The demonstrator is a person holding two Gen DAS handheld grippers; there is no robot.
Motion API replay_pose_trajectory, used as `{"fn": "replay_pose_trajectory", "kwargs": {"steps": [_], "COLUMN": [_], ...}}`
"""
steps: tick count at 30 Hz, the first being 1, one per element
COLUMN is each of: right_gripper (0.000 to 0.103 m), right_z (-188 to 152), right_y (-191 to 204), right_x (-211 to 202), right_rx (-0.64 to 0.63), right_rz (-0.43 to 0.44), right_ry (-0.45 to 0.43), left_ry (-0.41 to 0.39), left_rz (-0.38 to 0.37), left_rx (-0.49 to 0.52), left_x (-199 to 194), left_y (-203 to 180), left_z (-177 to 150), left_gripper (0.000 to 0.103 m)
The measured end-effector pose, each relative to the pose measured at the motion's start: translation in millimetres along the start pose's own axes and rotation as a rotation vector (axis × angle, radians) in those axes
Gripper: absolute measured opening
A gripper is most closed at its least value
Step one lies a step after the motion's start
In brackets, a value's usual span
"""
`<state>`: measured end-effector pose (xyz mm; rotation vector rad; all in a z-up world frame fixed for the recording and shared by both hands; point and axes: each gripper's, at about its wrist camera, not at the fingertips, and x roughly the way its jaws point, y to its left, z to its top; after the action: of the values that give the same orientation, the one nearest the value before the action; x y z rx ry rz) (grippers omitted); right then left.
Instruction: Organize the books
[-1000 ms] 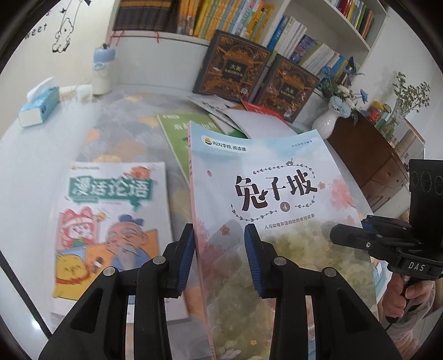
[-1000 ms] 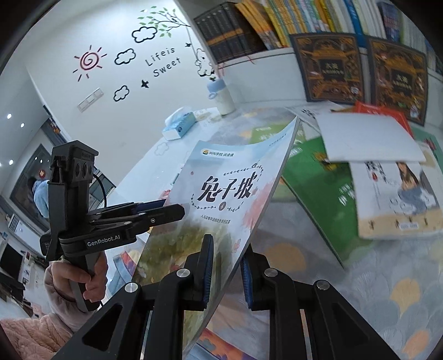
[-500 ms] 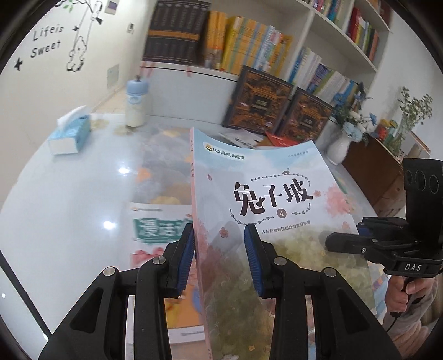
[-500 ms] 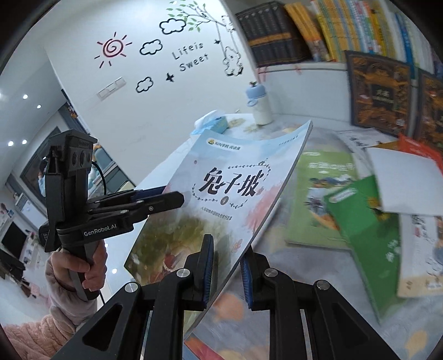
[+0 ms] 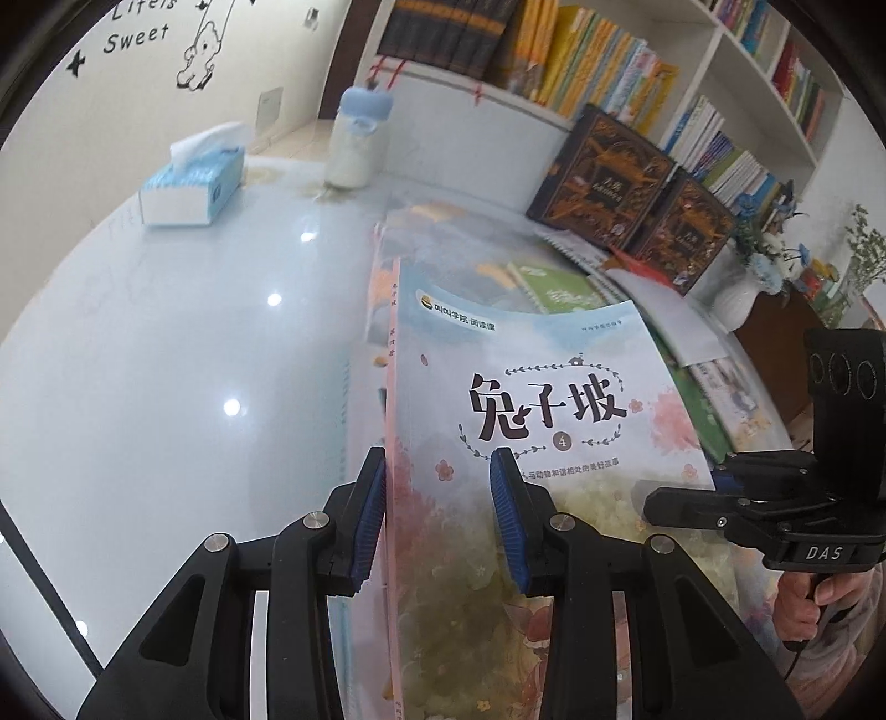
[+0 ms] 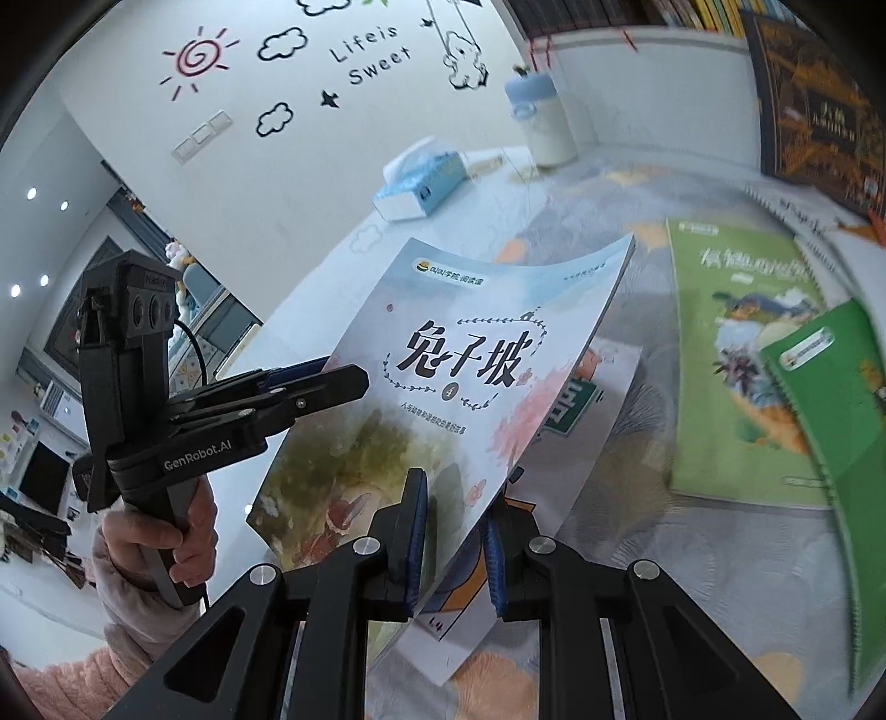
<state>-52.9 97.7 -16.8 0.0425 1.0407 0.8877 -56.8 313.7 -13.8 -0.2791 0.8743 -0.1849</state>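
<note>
Glossy table [image 5: 166,387] bears tissue box [image 5: 191,183], green books [image 6: 742,365].

A white wall [image 6: 310,183] carries decals: a red sun [image 6: 195,58], outlined clouds [image 6: 282,43], the words "Life is Sweet" [image 6: 372,52] and a bear on a swing [image 6: 462,55]; a triple light switch [image 6: 201,134] sits below; white shelving [image 5: 736,72] rises behind the glossy white table [image 5: 166,360]; ceiling lamps glint on its top; a dark wooden cabinet [image 5: 775,343] stands right.
</note>
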Motion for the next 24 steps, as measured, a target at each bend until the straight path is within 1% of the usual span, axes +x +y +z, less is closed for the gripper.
{"fn": "replay_pose_trajectory", "kwargs": {"steps": [4,7,9,14,19,22,24], "right_gripper": [0.018,0.018,0.019,0.018,0.019,0.020,0.020], "right_z": [2,3,2,0,-1,0,0], "right_y": [-6,-10,-11,-16,-19,-21,-22], "right_x": [14,20,21,27,29,29,28], "right_rx": [0.018,0.041,0.050,0.054,0.067,0.072,0.079], "right_rz": [-0.017,-0.006,0.000,-0.005,-0.004,-0.003,0.009], "right_ry": [0.015,0.018,0.020,0.031,0.033,0.031,0.031], "left_ry": [0.013,0.021,0.018,0.040,0.036,0.028,0.000], "left_rz": [0.003,0.040,0.049,0.080,0.083,0.127,0.120], "left_rx": [0.005,0.006,0.013,0.023,0.017,0.028,0.005], "left_x": [9,13,14,22,21,20,13], "left_y": [2,4,3,3,5,6,10], "left_z": [-3,-4,-4,-6,-6,-6,-4], "left_gripper": [0.033,0.033,0.033,0.033,0.033,0.033,0.033]}}
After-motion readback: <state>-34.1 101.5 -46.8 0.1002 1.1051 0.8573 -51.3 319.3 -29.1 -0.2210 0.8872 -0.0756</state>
